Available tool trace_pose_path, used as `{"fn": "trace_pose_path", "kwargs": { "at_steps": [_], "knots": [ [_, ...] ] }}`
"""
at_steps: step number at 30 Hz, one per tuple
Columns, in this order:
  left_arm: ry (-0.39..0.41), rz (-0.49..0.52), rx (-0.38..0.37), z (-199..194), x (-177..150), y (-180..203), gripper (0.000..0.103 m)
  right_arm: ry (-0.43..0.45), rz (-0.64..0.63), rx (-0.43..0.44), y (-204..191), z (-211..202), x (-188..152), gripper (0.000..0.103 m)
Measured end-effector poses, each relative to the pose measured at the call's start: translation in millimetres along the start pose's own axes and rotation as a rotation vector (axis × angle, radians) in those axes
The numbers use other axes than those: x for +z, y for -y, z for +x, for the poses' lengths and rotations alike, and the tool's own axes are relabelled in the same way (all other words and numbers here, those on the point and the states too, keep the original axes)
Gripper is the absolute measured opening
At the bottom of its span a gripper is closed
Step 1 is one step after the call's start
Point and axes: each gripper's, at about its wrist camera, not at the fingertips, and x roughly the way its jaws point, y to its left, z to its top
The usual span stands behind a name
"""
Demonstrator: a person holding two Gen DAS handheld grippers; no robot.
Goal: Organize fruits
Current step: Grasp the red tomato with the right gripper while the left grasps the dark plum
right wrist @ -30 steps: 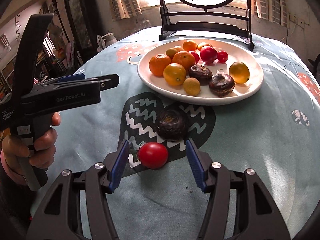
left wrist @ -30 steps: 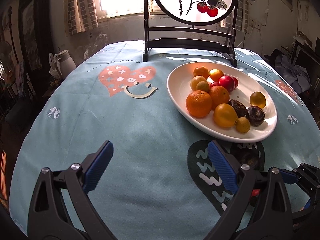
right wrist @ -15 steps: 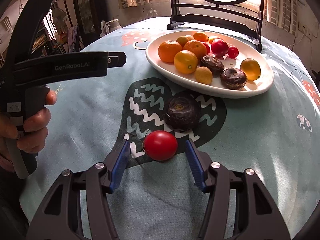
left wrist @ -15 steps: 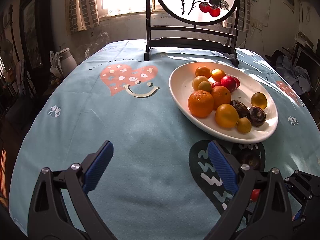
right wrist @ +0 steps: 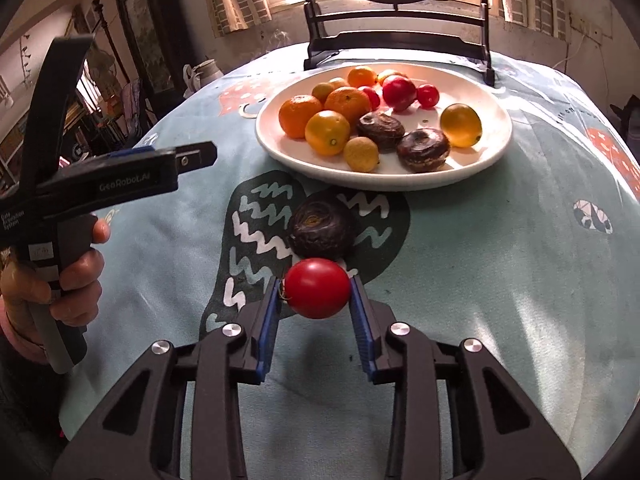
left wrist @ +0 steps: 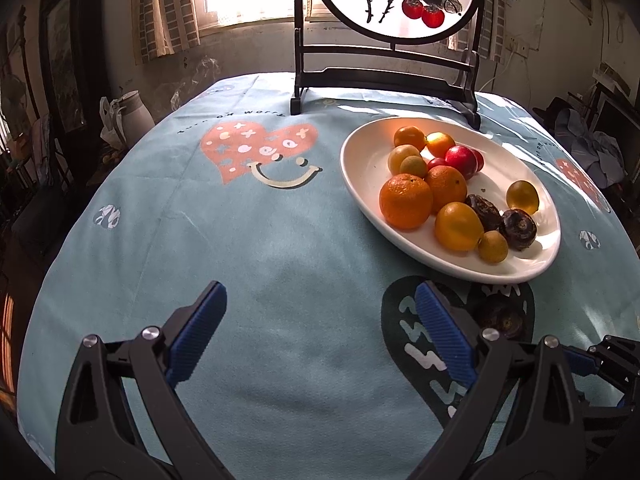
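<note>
A red tomato (right wrist: pixel 317 288) sits between the blue pads of my right gripper (right wrist: pixel 315 282). Its jaws are closing and both pads touch the tomato's sides. Just beyond it a dark wrinkled passion fruit (right wrist: pixel 322 228) lies on the teal tablecloth, also seen in the left wrist view (left wrist: pixel 500 316). Farther back, a white oval plate (right wrist: pixel 494 148) holds oranges, yellow fruits, red tomatoes and two dark fruits. My left gripper (left wrist: pixel 320 300) hovers open over bare cloth to the left of the plate (left wrist: pixel 360 160), with nothing between its fingers. A person's hand (right wrist: pixel 76 280) holds it.
A dark wooden stand with a round painted panel (left wrist: pixel 384 76) rises at the table's far edge behind the plate. A white jug (left wrist: pixel 132 112) stands beyond the left edge. Cloth printed with a pink heart (left wrist: pixel 256 148) spreads left of the plate.
The right gripper's jaws have narrowed from wide apart to touching the tomato, and the gripper has edged towards the plate. The left gripper has stayed put.
</note>
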Motion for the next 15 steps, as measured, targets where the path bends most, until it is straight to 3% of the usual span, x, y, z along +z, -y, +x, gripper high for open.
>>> {"fn": "trace_pose_path", "kwargs": {
  "at_steps": [5,9,12,15],
  "knots": [
    [-0.024,0.012,-0.091,0.5,-4.2,11.7,0.097,0.077,0.098,-0.074,26.0,-18.2,2.7,0.035],
    [-0.013,0.131,-0.151,-4.3,-15.0,42.9,0.097,0.078,0.160,-0.080,41.6,-18.1,2.7,0.035],
    [-0.026,0.216,-0.247,-7.3,-24.9,64.4,0.097,0.078,0.177,-0.075,45.1,-18.2,2.8,0.035],
    [-0.020,0.276,-0.269,-6.3,-31.9,80.0,0.097,0.083,0.178,-0.080,45.6,-18.9,2.9,0.035]
  ]
}}
